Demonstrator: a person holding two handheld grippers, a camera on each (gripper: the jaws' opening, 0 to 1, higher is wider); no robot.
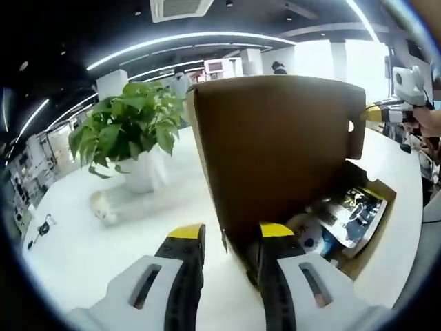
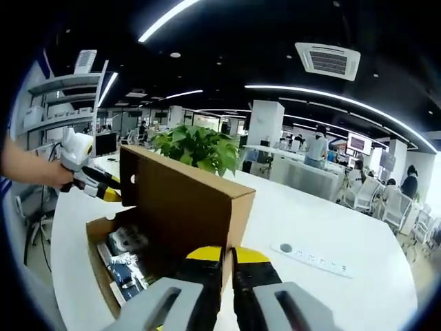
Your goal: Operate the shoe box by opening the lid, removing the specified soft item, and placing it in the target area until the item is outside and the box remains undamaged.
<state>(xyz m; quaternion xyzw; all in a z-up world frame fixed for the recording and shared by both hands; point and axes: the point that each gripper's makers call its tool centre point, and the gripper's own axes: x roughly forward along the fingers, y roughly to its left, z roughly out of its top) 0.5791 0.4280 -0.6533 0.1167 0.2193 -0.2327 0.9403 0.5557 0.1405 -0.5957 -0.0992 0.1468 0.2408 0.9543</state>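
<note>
We see a plain brown corrugated cardboard shoe box (image 1: 358, 207) standing on the round white worktop (image 1: 96, 241), its hinged lid (image 1: 275, 152) swung up almost vertical. In the left gripper view the lid fills the centre and upper right of the frame, showing its bare brown inner face with a small round hole near its right edge. Below it, at lower right, the open box holds glossy printed packets (image 1: 355, 210) and a pale rounded soft item (image 1: 306, 234) with blue marks; we cannot tell what it is, and no writing is readable. In the right gripper view the box (image 2: 103, 269) sits at centre left, its long axis running from lower centre toward the left, with the lid (image 2: 182, 193) rising along its far long side.

The left gripper (image 1: 231, 241) rises from the bottom of its view with yellow-tipped black jaws spread, one on each side of the lid's lower edge, not pinching it. The right gripper (image 2: 229, 265) has its jaws pressed nearly together; they meet the lid's near corner, but we cannot tell whether cardboard lies between them.

A leafy green plant in a white pot (image 1: 131, 138) stands at left of the left gripper view. A white power strip (image 2: 313, 258) lies on the worktop at right of the right gripper view.
</note>
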